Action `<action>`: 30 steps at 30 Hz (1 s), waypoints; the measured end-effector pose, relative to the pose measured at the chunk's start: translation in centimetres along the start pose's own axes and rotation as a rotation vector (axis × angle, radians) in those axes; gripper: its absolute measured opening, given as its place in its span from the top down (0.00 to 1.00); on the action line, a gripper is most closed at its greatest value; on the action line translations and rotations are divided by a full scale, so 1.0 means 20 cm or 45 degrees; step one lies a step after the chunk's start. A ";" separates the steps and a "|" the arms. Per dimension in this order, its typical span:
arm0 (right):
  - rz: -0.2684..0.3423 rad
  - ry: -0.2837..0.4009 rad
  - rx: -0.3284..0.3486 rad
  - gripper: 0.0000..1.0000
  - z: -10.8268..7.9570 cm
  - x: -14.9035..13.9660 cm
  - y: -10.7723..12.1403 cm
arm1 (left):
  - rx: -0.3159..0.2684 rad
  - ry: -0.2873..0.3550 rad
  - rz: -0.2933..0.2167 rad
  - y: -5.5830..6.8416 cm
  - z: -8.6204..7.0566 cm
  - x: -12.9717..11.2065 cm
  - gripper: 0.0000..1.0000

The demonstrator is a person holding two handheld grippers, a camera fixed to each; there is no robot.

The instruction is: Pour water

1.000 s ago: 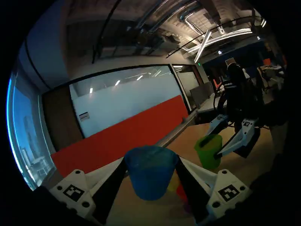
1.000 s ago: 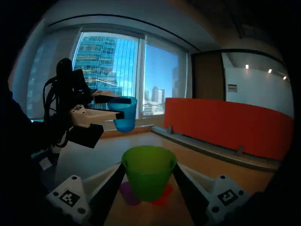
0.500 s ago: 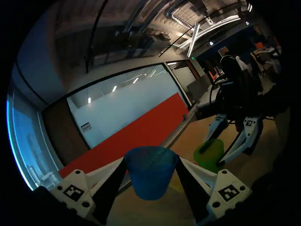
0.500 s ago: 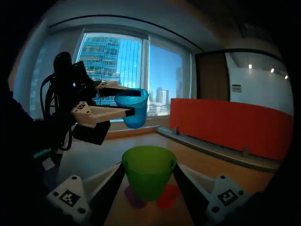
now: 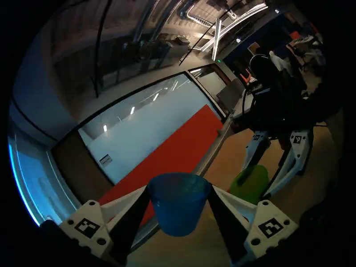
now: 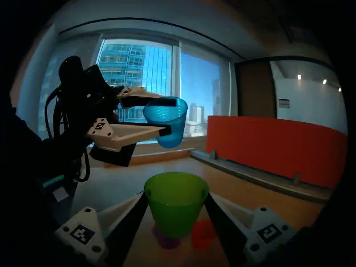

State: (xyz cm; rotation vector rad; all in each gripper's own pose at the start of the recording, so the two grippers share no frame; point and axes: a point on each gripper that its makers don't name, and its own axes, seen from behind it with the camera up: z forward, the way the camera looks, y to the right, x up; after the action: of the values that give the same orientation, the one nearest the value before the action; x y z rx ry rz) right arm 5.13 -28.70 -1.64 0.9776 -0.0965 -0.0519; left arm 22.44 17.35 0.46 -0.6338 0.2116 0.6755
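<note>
Left gripper view: left gripper has its jaws clamped on the blue cup, one finger on each side, with the rim showing above the fingertips. We can't tell if there's water in it, it's too dark. Farther off and lower right, the right gripper holds the green cup between its fingers, above the table. The two cups are apart, and the room sits slanted here, so we read the left gripper as rolled. Right gripper view: the right gripper's jaws are clamped on the green cup, which is upright with its mouth open and looks empty as far as we can see. A purple thing and a red thing lie on the table just below it. The blue cup hangs higher, up and left of the green one, tipped a little with its rim leaning our way. Its lip isn't over the green mouth, and we see no stream or splash. Status as we judge it: both cups are picked and lifted, and the approach and tilt are started, but the pour isn't. Left to do: bring the blue lip over the green mouth, tip further, empty it, level back, set both down. The offset between the cups is the main spill risk.
</note>
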 end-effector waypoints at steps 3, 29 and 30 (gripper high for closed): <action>-0.001 0.001 0.010 0.10 0.01 0.00 -0.01 | 0.001 0.007 0.038 0.00 0.00 0.02 0.12; -0.008 0.005 0.054 0.10 0.08 0.02 -0.07 | 0.018 0.013 0.305 0.02 0.02 0.10 0.12; -0.008 0.005 0.055 0.10 0.08 0.02 -0.07 | 0.017 0.013 0.313 0.02 0.02 0.10 0.12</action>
State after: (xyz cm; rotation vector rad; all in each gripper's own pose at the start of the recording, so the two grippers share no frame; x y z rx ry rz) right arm 5.34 -30.81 -1.85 1.0208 -0.0912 -0.0537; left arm 23.73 18.90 -0.13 -0.6035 0.3069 0.9069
